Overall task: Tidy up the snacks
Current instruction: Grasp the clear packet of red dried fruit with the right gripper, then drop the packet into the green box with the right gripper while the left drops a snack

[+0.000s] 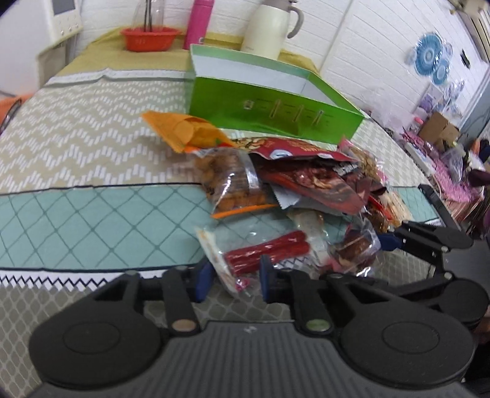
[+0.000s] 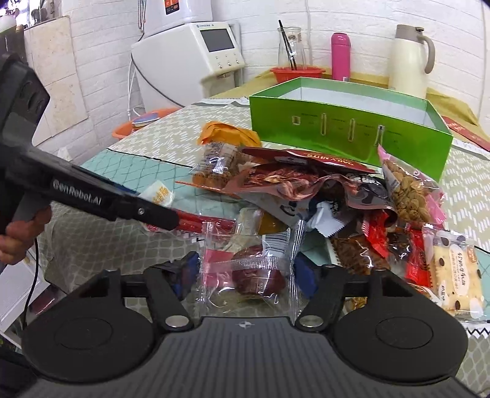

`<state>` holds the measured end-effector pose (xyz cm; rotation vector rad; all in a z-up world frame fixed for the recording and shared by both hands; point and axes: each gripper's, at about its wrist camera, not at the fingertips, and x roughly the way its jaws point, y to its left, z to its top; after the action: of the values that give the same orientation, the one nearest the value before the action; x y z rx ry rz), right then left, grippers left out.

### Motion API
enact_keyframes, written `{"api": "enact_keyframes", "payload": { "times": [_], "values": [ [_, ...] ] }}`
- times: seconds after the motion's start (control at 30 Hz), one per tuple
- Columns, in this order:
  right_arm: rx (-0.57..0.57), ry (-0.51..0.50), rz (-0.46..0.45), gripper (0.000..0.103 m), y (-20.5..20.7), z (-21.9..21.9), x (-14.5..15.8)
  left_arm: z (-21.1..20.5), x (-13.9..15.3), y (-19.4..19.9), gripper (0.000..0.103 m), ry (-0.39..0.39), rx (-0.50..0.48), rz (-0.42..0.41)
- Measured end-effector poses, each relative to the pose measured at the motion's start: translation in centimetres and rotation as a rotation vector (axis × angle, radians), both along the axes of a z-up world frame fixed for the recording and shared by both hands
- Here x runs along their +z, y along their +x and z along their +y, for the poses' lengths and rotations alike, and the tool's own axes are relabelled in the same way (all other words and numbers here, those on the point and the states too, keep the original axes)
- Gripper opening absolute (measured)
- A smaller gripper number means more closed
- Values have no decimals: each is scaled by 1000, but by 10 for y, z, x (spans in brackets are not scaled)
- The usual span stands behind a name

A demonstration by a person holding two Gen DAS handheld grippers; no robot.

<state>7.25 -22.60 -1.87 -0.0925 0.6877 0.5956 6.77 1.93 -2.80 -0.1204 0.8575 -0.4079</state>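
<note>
A pile of snack packets [image 1: 306, 183] lies on the patterned table in front of an open green box [image 1: 269, 101], which looks empty. My left gripper [image 1: 235, 278] is open, its blue pads either side of a clear packet of red sausage sticks [image 1: 266, 251]. In the right wrist view the same pile [image 2: 321, 196] sits before the green box [image 2: 346, 122]. My right gripper [image 2: 245, 275] is open around a clear packet holding a dark red round snack [image 2: 254, 275]. The left gripper's arm [image 2: 101, 199] reaches in from the left.
An orange bowl [image 1: 150, 38], a pink bottle [image 1: 197, 23] and a cream thermos [image 1: 269, 27] stand behind the box. A white appliance [image 2: 211, 46] stands off the table's far left. A chocolate-chip cake packet [image 2: 456, 275] lies at the pile's right edge.
</note>
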Motion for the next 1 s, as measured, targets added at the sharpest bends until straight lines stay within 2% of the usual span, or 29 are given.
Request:
{"api": "enact_keyframes", "payload": {
  "times": [0.03,0.17,0.2,0.3,0.43,0.57,0.73,0.87,1.0],
  "values": [
    [-4,9,-2,88,-1,-2,1,-3,0,-1,10,14,-15,-8],
    [-8,17,-4,80,-4,-8,4,0,1,-4,6,-1,-5,-15],
    [-6,18,-9,77,-7,-9,6,1,3,-5,2,-10,-4,-16],
    [11,29,-29,71,-16,-16,16,6,17,-15,0,-30,-2,-55],
    [31,69,-68,70,-27,-24,35,10,45,-26,0,-31,2,-145],
    [19,107,-155,69,-31,-32,59,13,70,-22,0,-47,6,-203],
    [-45,89,-278,69,-11,-39,83,6,100,-4,0,-59,2,-311],
    [-125,84,-311,69,21,-46,92,4,124,14,0,-99,10,-381],
    [-193,70,-304,69,62,-54,93,0,142,42,0,-149,38,-422]
  ]
}}
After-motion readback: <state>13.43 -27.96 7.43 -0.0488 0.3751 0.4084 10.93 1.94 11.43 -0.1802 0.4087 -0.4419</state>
